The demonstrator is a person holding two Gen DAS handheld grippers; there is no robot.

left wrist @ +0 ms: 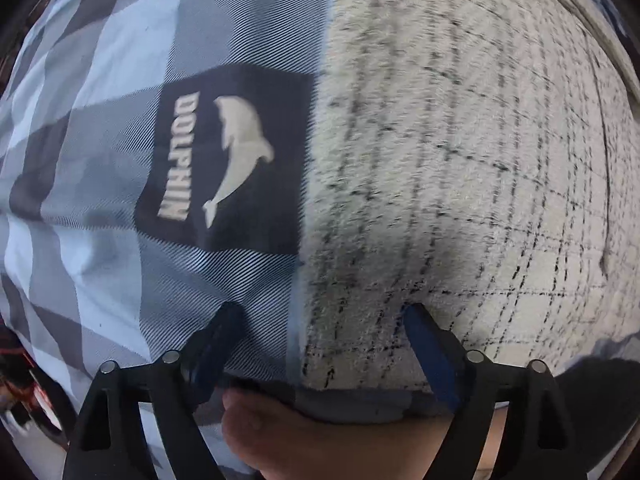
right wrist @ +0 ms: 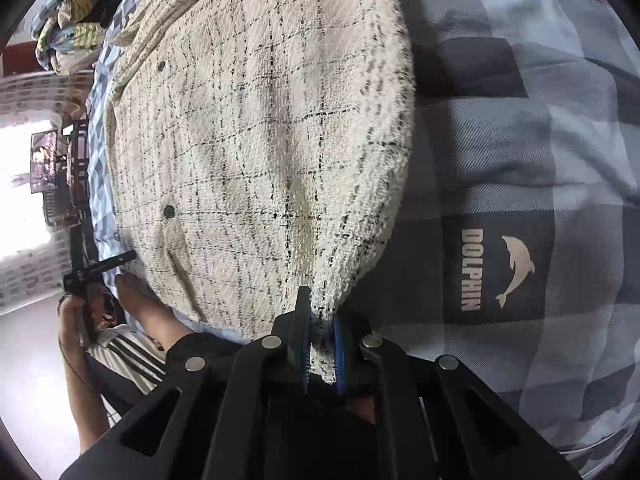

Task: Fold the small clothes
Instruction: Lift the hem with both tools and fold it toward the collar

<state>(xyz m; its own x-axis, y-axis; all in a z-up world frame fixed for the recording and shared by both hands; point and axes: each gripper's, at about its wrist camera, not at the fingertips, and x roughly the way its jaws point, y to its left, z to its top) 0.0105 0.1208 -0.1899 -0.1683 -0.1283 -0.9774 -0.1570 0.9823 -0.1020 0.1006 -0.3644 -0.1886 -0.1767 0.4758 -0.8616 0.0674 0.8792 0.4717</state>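
Observation:
A cream tweed garment [right wrist: 260, 128] with thin black check lines and dark buttons lies spread on a blue-grey checked bedsheet [right wrist: 520, 140]. My right gripper [right wrist: 320, 316] is shut on the garment's near corner, the cloth pinched between the blue pads. In the left wrist view the same garment [left wrist: 460, 160] fills the right half, its edge running down the middle. My left gripper [left wrist: 324, 312] is open, its fingers straddling the garment's edge just above the cloth. The left gripper also shows in the right wrist view [right wrist: 100, 268], far left beside the garment.
The sheet carries a dark patch with a dolphin and the word DOLPHIN [left wrist: 224, 156], also in the right wrist view [right wrist: 500, 272]. A pile of crumpled clothes [right wrist: 68, 24] sits at the far end of the bed. The person's bare foot [right wrist: 148, 312] rests near the garment's edge.

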